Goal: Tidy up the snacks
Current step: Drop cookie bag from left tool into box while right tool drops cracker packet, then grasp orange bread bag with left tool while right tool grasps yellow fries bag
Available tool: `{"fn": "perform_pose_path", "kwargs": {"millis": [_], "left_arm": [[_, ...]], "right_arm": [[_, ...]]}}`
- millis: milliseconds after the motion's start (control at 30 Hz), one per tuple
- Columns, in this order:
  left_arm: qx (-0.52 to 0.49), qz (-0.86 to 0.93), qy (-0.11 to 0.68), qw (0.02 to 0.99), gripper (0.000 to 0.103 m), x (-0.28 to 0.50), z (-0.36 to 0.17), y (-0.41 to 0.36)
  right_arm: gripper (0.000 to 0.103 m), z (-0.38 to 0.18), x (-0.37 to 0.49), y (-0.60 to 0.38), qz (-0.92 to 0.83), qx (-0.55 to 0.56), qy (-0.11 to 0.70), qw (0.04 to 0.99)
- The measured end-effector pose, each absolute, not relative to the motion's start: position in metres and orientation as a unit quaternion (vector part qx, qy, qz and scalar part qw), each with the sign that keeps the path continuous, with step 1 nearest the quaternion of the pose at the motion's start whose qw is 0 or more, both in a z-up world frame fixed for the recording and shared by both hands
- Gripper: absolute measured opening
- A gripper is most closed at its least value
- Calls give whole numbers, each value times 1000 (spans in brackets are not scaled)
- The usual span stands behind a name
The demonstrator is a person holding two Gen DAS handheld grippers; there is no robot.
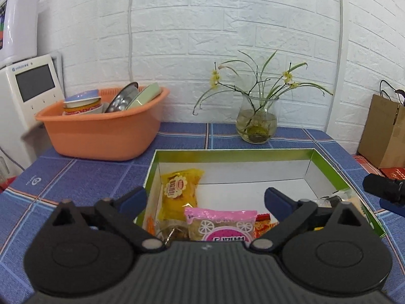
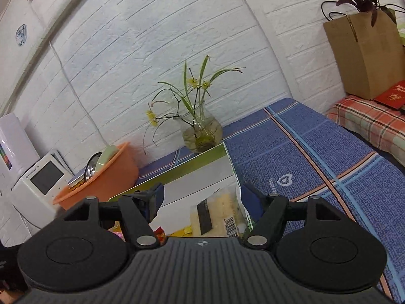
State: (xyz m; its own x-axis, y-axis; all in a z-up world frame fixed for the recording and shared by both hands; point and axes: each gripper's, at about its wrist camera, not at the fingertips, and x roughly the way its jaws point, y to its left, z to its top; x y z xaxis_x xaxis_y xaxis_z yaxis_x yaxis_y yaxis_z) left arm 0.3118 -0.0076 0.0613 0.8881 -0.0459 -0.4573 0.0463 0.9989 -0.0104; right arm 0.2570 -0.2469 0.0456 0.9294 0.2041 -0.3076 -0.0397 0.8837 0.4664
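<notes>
Blue plaid tablecloth (image 1: 83, 174), white brick wall (image 1: 192, 25); green-rimmed box (image 1: 329, 167) holds snacks; both grippers' jaws wide, empty.

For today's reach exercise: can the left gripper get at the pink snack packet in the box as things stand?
Probably yes. The left gripper is open just above the pink snack packet, which lies on top in the open box; nothing covers it.

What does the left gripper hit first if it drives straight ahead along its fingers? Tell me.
Probably the yellow snack packet in the green box; the left gripper is open, pointing into it above the pink packet. If it clears the packet, the box's far wall comes next. Depth is uncertain.
</notes>
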Motion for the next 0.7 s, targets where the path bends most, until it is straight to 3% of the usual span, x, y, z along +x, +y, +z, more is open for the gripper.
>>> {"fn": "perform_pose_path", "kwargs": {"millis": [267,533,700], "left_arm": [[-4,-29,240,970,102,307,72,0],[0,9,231,973,102,285,84,3],[35,40,245,968,102,243,76,-3]], "right_arm": [[103,71,217,-239,73,182,156,968],[103,27,178,-276,105,188,131,968],[103,20,178,-272,139,162,166,963]]}}
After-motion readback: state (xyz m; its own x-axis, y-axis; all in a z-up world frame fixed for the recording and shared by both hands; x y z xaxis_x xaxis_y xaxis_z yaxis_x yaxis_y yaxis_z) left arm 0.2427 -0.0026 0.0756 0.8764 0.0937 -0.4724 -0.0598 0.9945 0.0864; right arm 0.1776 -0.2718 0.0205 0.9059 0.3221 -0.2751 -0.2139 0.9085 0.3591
